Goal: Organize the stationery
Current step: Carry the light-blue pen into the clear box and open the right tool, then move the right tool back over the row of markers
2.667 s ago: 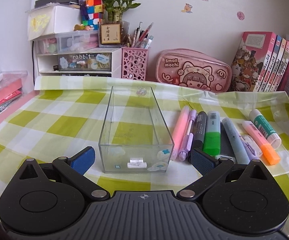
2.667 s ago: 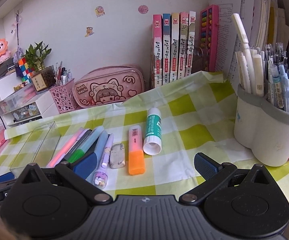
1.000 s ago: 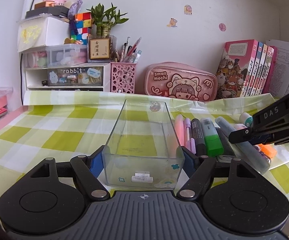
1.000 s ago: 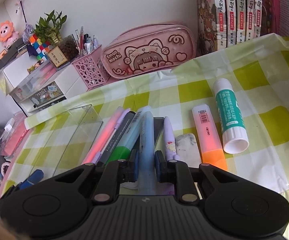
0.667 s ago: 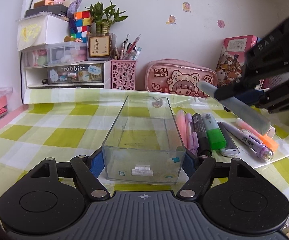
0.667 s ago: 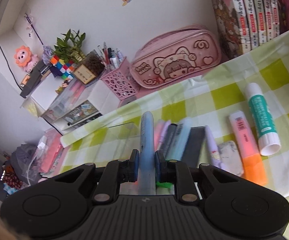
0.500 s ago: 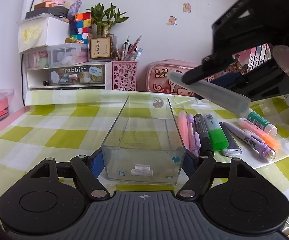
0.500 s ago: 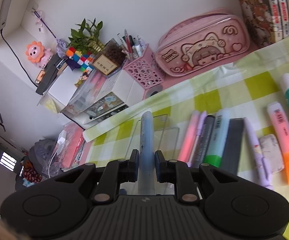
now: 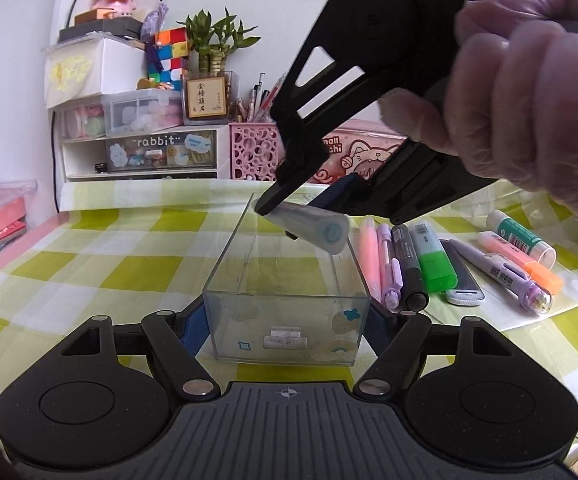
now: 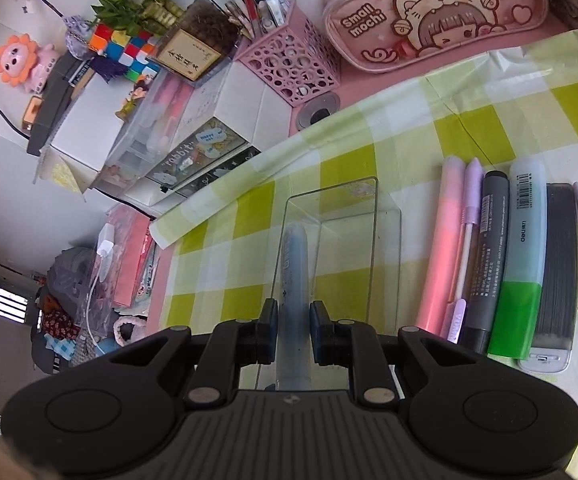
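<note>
Right gripper [image 10: 293,334], clamped on the blue marker [image 10: 293,276], has carried it from the row of pens beside it to above the clear box [image 9: 285,280], which the left gripper [image 9: 287,320] grips, ready for dropping in.

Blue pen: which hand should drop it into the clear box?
Right. Its tongs already grip the blue pen above the clear box. The left tongs are clamped on the box, steadying it.
</note>
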The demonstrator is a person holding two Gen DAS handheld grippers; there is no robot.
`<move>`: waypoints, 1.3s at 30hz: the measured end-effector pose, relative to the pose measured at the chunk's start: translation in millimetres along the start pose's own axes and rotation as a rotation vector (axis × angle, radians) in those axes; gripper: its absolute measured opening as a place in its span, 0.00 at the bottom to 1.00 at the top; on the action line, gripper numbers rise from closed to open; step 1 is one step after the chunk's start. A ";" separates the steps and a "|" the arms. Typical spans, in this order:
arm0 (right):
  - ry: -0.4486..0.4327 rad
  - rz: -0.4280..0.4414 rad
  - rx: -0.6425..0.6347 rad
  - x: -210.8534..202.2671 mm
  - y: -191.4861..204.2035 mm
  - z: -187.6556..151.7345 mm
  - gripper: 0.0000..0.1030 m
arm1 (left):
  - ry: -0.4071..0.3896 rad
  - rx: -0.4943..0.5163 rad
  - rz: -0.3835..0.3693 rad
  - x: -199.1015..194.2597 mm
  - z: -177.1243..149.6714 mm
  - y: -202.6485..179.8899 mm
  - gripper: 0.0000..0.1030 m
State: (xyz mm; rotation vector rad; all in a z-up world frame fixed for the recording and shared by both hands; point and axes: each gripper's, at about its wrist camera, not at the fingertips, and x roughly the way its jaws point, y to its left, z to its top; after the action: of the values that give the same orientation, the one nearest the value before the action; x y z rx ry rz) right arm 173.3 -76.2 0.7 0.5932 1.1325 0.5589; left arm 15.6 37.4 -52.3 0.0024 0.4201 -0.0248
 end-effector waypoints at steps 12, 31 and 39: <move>0.011 -0.101 0.001 29.5 14.6 3.5 0.17 | 0.006 -0.023 0.009 -5.3 -1.3 3.4 0.71; -0.008 -0.067 -0.072 14.5 16.1 -1.5 0.26 | 0.000 -0.029 -0.001 -2.8 -2.9 4.5 0.71; -0.124 -0.079 -0.121 -27.3 7.5 -9.6 0.39 | 0.004 -0.032 0.001 -2.0 -1.1 4.6 0.71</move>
State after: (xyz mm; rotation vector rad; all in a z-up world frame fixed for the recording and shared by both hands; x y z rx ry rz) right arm 154.6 -87.9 20.8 0.4697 0.9933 0.5119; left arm 13.4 42.0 -52.5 -0.0291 0.4245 -0.0175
